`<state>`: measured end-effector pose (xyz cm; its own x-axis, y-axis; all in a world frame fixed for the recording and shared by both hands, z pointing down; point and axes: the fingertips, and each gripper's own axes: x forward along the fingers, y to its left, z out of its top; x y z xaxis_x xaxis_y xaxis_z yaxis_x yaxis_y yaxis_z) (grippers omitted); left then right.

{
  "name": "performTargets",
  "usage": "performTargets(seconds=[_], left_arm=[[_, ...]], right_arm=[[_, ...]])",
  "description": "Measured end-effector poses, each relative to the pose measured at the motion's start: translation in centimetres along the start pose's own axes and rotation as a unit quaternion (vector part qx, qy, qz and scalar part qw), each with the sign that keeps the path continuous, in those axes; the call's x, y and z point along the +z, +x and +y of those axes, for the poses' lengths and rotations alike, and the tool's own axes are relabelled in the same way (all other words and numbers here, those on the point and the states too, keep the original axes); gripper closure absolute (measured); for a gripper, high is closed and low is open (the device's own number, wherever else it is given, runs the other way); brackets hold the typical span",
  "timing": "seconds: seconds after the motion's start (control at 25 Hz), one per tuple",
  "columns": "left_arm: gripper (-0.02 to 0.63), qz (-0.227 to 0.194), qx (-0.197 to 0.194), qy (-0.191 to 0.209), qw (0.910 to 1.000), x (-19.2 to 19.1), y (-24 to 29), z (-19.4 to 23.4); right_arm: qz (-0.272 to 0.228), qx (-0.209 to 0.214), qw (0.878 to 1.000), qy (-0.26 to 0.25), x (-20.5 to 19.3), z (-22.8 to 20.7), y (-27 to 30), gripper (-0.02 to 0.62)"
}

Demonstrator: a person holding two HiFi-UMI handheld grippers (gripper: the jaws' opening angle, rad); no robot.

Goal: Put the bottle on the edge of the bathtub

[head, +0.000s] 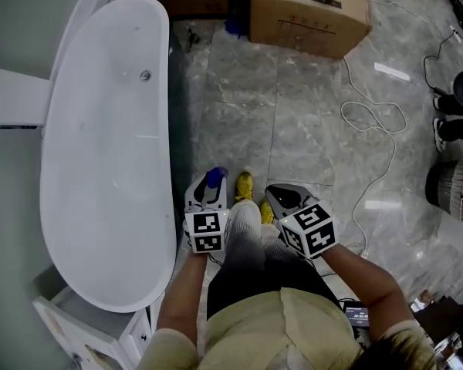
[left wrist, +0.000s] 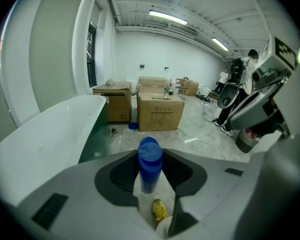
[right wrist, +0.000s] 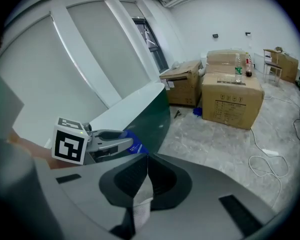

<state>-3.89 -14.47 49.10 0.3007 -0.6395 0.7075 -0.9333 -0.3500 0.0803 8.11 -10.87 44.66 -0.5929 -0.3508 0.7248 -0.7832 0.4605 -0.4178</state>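
Observation:
A blue bottle with a round blue cap stands upright between the jaws of my left gripper, which is shut on it. It hangs over the floor just right of the white bathtub, near the tub's long rim. My right gripper is beside it, over the person's legs, with its jaws closed together and nothing between them. The right gripper view shows the left gripper, the bottle and the tub rim.
Cardboard boxes stand at the far end of the grey tiled floor, with bottles on one. A white cable loops at the right. A ribbed basket and dark gear sit far right. A white cabinet stands below the tub.

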Motion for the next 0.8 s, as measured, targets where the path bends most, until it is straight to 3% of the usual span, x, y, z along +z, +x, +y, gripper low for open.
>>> performTargets(seconds=[0.52,0.8], left_arm=[[0.416,0.062,0.023,-0.034,0.9972,-5.7,10.2,4.4],[0.416,0.094,0.021,-0.017,0.9953,-9.0,14.8,6.2]], right_arm=[[0.048,0.023,0.999,-0.001,-0.9,-2.8,9.7,0.566],[0.077,0.029,0.997,-0.002,-2.5,-4.2,15.2,0.566]])
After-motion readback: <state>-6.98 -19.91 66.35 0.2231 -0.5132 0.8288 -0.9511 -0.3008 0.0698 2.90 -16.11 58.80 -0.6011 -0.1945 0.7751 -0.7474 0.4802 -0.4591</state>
